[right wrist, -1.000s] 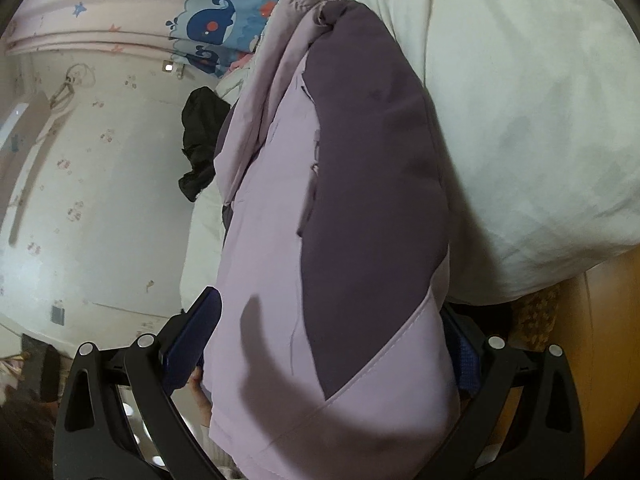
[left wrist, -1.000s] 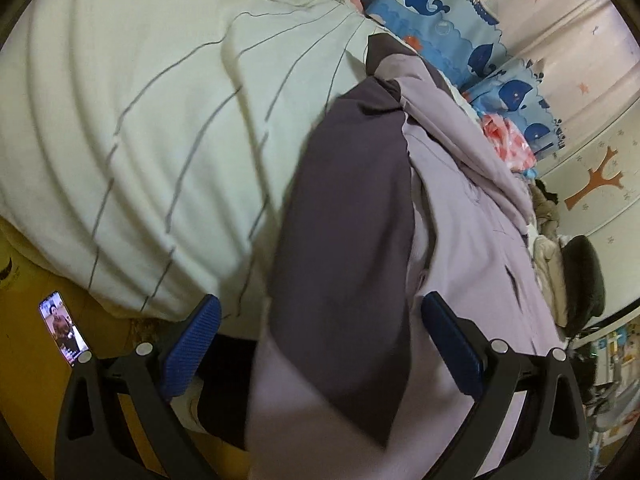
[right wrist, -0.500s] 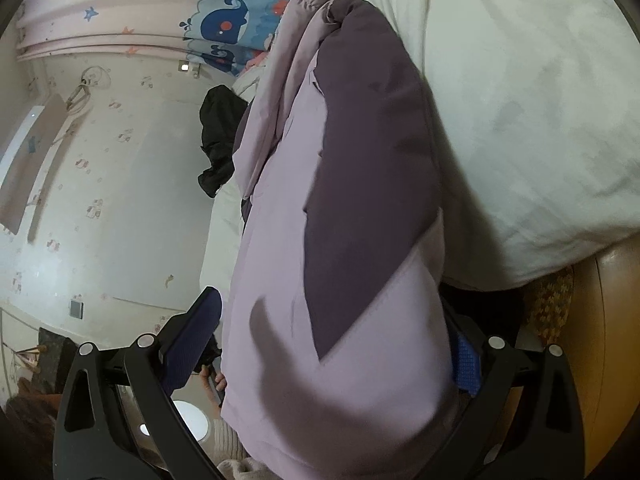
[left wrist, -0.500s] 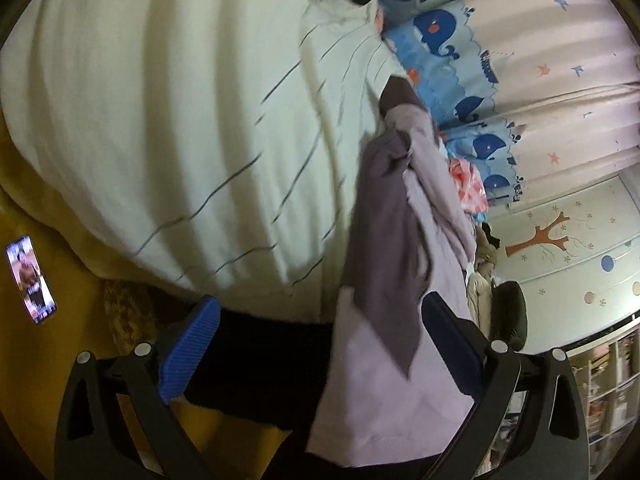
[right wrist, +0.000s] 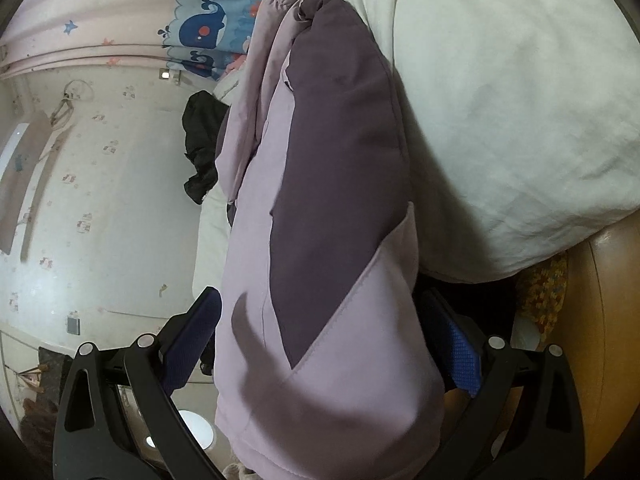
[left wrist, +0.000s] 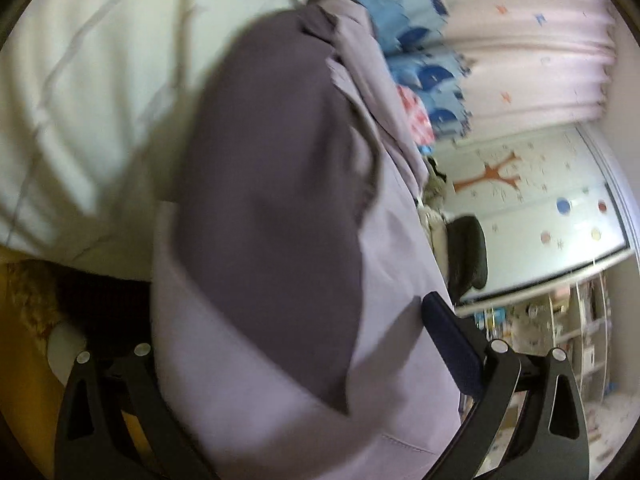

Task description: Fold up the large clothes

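Both the left gripper (left wrist: 288, 380) and right gripper (right wrist: 320, 344) carry the lilac-and-purple jacket (right wrist: 332, 208) over the bed's white duvet (right wrist: 500, 100), stretched for folding; jaws apparently grasping it, contact hidden.

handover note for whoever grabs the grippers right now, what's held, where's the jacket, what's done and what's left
Left gripper: the lilac and dark purple jacket hangs between its fingers; whether they are closed on it is hidden, and the view is blurred.
Right gripper: the same jacket fills the gap between its fingers; grip unclear.
The jacket is lifted beside the pale duvet on the bed, bunched lengthwise, not laid flat.
Done: jacket picked up. No finished fold is visible.
Left: probably lay it flat on the duvet, then fold sleeves and body.
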